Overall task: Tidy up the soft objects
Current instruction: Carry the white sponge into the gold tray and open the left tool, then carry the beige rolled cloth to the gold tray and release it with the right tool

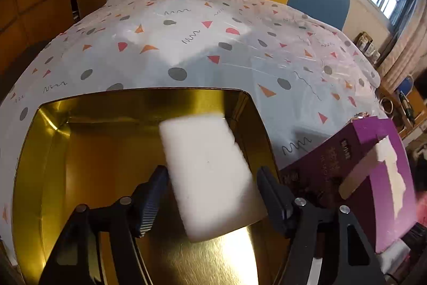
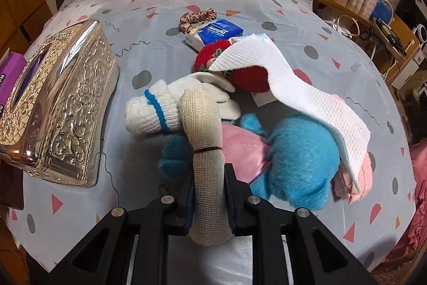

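The gold tin fills my left camera, open side up, and my left gripper hangs over its right half. The white sponge lies between my spread fingers, blurred. The right finger stands clear of the sponge; the left finger sits at its edge, and I cannot tell if it touches. I judge the sponge is loose and dropping into the tin. Its long side runs away from me, tipped toward the tin's far wall, with the near end lower right. Beside the tin on the right stands a purple box.

My right gripper is closed on a beige gauze roll, which runs straight ahead along my fingers and curls left at its far end over a white glove. The pile with the blue plush toy lies just beyond. The embossed lid sits to the left, so I judge the tin lies that way and the roll must travel left.
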### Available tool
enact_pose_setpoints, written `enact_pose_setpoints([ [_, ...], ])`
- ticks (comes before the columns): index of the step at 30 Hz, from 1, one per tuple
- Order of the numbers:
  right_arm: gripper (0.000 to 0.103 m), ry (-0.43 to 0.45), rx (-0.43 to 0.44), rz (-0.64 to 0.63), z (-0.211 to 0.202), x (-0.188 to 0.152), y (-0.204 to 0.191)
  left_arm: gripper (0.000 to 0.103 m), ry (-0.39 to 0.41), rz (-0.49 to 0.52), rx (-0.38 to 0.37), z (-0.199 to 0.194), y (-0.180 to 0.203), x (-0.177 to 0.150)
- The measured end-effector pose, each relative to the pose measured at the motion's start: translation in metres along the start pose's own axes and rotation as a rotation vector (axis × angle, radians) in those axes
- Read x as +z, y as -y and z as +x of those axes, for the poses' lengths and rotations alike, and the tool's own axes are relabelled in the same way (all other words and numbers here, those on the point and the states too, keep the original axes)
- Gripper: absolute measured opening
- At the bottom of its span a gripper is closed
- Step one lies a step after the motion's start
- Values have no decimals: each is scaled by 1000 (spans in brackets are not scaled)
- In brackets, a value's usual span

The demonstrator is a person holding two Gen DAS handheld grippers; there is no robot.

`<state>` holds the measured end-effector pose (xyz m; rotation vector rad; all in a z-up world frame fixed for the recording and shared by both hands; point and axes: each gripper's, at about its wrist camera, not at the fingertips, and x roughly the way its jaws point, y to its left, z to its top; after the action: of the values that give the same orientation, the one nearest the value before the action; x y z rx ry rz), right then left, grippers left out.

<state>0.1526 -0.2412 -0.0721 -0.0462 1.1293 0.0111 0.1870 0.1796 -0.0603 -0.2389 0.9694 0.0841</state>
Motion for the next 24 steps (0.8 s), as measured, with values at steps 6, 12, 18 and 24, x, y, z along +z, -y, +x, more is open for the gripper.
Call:
enact_pose_setpoints([
  [6,18,-5,8,15,0,0,3,87,34,-66,46,-18,-10,-10],
  [12,18,-2,12,23,1,3,3,87,84,-91,47,-54,-12,-38],
  [18,18,22,5,29,-4,2,4,88,130,-74,64,-84,-9,-67],
  [24,18,125,16,74,-27,0,10,88,142,-41,85,-98,-9,-85],
])
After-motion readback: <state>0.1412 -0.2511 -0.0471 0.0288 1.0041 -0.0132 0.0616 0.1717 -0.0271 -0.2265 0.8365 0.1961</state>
